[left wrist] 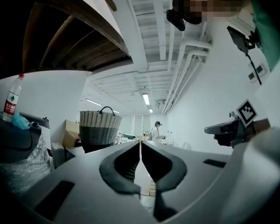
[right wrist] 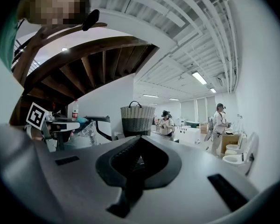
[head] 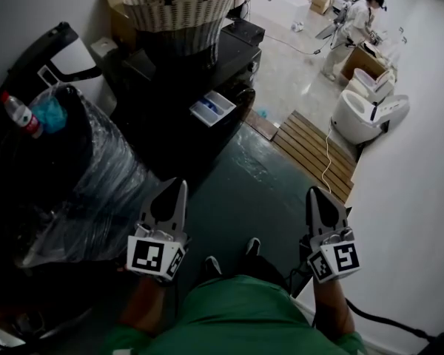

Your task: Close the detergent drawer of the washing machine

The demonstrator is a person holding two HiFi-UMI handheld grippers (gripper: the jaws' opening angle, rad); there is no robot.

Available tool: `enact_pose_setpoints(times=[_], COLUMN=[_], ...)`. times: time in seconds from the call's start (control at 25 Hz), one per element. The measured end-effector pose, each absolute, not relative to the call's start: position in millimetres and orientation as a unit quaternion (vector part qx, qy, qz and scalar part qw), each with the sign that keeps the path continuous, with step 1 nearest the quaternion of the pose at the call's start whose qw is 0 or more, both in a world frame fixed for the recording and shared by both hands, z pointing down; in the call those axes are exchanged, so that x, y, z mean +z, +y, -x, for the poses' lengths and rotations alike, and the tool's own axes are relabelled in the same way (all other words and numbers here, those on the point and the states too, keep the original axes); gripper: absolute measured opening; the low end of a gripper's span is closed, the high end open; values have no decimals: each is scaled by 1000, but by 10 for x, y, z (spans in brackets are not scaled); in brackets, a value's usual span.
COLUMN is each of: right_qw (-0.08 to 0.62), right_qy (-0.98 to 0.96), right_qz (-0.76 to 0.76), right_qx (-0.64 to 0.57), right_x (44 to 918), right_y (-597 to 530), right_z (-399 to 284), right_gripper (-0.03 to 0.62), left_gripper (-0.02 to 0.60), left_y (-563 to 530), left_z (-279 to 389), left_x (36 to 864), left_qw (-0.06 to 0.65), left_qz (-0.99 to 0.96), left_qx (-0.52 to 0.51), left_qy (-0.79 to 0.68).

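1. Detergent drawer (head: 213, 109) is sticking out of the dark washing machine (head: 237, 50), at 12 o'clock, well apart from both tools.
2. Left hand-held gripper (head: 180, 185) and right hand-held gripper (head: 314, 193) are hanging low, jaws pressed together, empty.
3. Drawer is looking like light, stiff plastic. I'm judging a flat push on its front face as the best contact.

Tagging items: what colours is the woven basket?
Basket: pale above, dark below; clearest in right gripper view.

Free floor (head: 240, 191) before detergent drawer (head: 212, 109)
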State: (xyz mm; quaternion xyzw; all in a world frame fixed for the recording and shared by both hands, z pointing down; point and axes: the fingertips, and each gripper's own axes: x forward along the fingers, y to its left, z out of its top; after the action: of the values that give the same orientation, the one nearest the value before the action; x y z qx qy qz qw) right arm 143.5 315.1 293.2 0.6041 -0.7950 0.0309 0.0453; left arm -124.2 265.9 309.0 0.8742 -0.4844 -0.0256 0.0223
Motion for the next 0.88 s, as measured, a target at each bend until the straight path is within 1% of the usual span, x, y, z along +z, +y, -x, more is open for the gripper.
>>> enact_pose_setpoints(times=[0.12, 0.36, 0.88], right_qw=[54, 44, 37], right_qy=[-793, -816, -851], right_qz=[-605, -574, -519], right_qx=[40, 48, 72], right_x=[2996, 3114, 3168], right_y=[2992, 2548, 1494], right_z=[-1407, -1436, -1961], right_gripper=[15, 15, 15], left_gripper=[26, 26, 26], left_y=[2531, 2258, 1611], left_z=[1259, 1182, 625], left_x=[3157, 3239, 3148], left_qw=[25, 33, 36], left_qz=[-872, -859, -828], left_qx=[-19, 2, 28], left_qy=[-489, -511, -559])
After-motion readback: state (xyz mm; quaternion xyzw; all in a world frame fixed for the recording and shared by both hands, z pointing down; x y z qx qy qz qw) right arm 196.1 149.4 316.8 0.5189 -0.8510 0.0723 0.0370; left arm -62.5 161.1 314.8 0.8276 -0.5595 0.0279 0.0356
